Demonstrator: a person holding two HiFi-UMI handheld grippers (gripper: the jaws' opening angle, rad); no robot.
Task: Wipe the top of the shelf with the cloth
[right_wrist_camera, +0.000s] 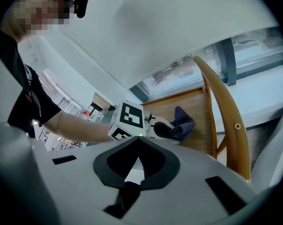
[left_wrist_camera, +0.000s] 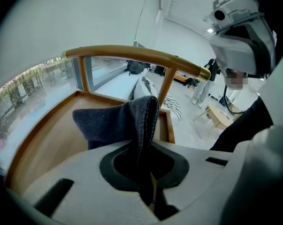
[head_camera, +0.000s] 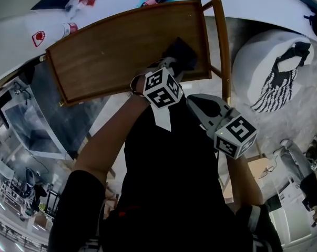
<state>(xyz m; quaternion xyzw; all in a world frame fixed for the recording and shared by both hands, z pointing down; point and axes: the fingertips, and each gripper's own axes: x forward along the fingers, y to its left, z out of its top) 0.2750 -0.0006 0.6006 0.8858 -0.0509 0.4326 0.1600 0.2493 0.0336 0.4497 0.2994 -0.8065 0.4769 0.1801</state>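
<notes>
Shelf top, wooden with a raised lip, serves as reference. Curved rail stands along the shelf's right edge. Cloth, dark, sits over the shelf's near right corner; whether it presses on the wood is unclear. Judged soft, light and limp: best held by a bunched fold, bulk loose ahead to drag flat. Left gripper is clamped on just such a fold. Only the left gripper view shows that pinch; the marker cube covers it in the head view. Right gripper hangs off the shelf's near edge, jaws together, nothing between. Head view alone shows the bare shelf leftward.
</notes>
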